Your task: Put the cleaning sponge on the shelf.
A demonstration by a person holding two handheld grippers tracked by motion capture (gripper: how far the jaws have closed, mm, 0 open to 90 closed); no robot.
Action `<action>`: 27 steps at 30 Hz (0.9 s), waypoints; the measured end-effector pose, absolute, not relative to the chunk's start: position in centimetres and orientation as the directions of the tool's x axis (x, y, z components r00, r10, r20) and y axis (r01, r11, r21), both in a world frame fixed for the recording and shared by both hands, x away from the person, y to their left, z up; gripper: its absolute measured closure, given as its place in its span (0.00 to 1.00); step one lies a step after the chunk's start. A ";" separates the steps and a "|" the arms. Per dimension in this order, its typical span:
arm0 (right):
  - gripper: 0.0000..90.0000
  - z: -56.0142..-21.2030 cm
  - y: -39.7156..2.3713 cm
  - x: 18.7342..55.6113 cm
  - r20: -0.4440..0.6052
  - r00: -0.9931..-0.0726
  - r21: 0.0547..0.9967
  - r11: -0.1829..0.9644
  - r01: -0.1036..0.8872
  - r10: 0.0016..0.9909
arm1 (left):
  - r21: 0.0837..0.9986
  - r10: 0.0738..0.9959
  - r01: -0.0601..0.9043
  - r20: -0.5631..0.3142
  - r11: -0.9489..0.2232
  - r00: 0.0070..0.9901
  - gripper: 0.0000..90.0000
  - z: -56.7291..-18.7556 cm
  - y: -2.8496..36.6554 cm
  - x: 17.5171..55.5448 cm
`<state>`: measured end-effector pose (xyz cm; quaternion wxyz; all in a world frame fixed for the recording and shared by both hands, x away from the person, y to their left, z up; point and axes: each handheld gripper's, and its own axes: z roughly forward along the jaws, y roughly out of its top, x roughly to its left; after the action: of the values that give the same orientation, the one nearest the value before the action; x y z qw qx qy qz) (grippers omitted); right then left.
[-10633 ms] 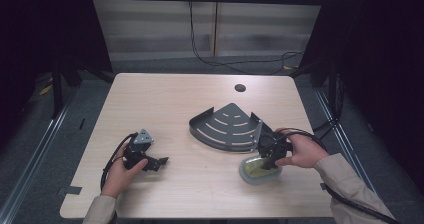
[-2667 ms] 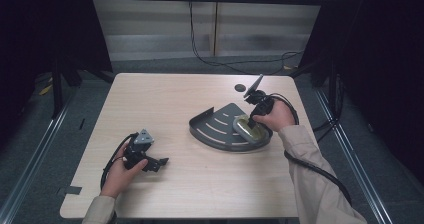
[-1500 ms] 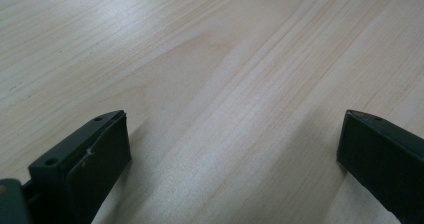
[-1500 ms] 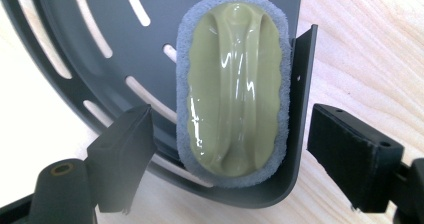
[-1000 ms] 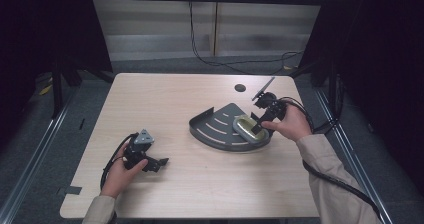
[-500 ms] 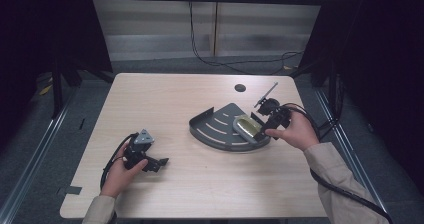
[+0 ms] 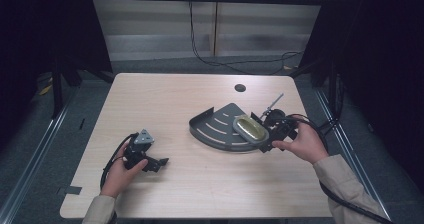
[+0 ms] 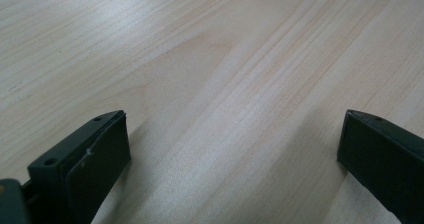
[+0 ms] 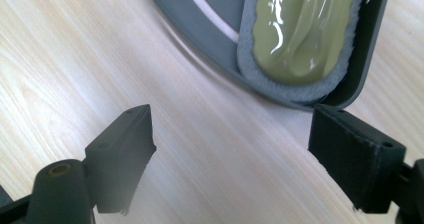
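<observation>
A grey fan-shaped slotted tray lies right of the table's middle. An olive-green pad with a grey fuzzy rim rests in its right corner, close against the tray wall. The same pad fills the top of the right gripper view. My right gripper sits just right of the tray, its jaws open and empty above bare wood just short of the tray's edge. My left gripper rests on the table at the near left, open with nothing between its jaws.
A round cable hole is in the tabletop behind the tray. Cables trail from both grippers, and the right one's cable runs off the table's right edge. Dark frame posts stand on both sides.
My right gripper has drawn back from over the tray toward the near right, leaving the pad lying in the tray. The left gripper has stayed put.
</observation>
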<state>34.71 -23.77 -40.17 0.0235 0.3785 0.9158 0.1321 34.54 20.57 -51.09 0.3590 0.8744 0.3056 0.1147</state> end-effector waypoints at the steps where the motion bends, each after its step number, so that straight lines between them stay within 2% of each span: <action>1: 0.20 -40.2 -23.9 34.5 0.060 -0.710 0.259 0.676 0.690 0.702 | 0.698 0.617 0.452 -0.019 -0.556 0.787 0.00 -51.1 20.6 34.5; 27: 0.17 -44.1 -25.9 30.2 0.112 -0.730 0.329 0.668 0.668 0.674 | 0.698 0.615 0.452 -0.020 -0.556 0.788 0.00 -51.1 20.6 34.6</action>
<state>30.24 -25.90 -44.09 0.0095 0.3674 0.9132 0.1762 34.55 20.57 -51.09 0.3594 0.8745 0.3051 0.1138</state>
